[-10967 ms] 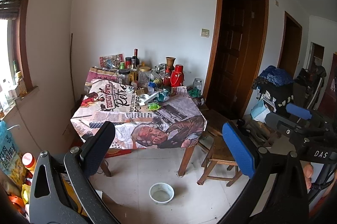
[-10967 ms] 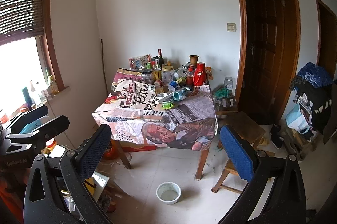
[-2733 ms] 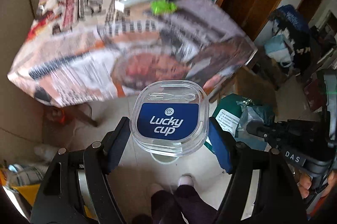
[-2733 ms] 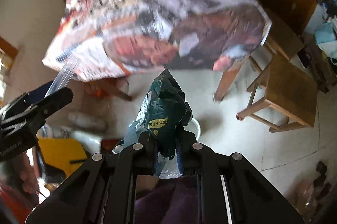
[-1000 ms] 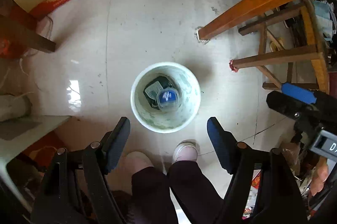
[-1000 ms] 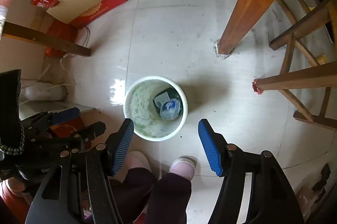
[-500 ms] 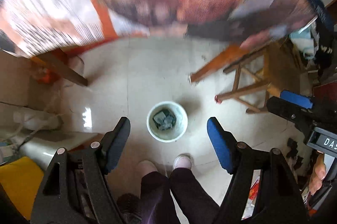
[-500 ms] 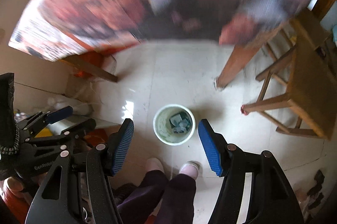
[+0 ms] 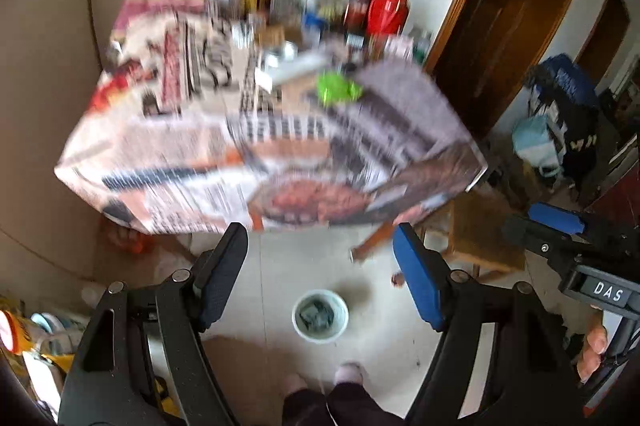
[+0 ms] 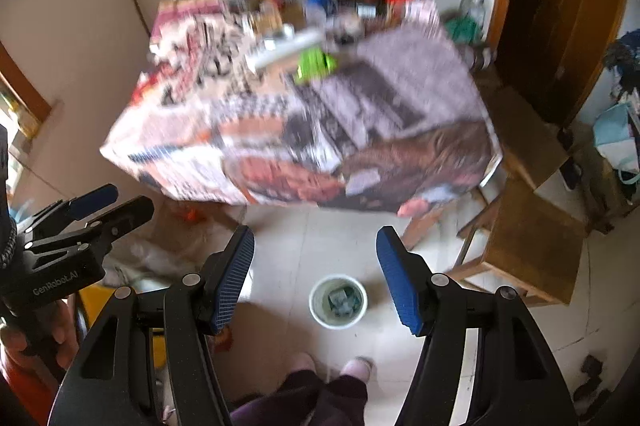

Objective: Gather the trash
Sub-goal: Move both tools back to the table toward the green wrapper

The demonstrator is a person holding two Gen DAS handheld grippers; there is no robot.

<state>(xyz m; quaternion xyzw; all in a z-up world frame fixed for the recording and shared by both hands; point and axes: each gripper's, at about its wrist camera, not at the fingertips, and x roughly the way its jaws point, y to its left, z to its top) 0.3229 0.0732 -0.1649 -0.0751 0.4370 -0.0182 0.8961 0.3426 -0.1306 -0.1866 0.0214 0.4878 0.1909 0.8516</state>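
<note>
White bin: round white plastic bin [image 10: 338,301] on the floor by your feet, dark green wrapper [image 10: 342,300] already lying inside it.
Left tool [image 9: 320,272]: yours, jaws apart, nothing between them.
Right tool [image 10: 316,276]: jaws apart, empty too.
Tabletop [image 9: 264,145]: printed-cloth tabletop, blurred; bright green crumpled scrap [image 9: 338,87] looks like trash left near the bottles.
Progress: partly done, I'd say; green scrap next.

Both grippers have risen from just above the white bucket [image 9: 320,314] on the floor. The bucket now looks small and far below. The table [image 9: 260,145], blurred, has come back into view above it. The left gripper [image 9: 320,276] and right gripper [image 10: 316,276] are empty with jaws apart; the cup and green bag they carried earlier lie in the bucket.
</note>
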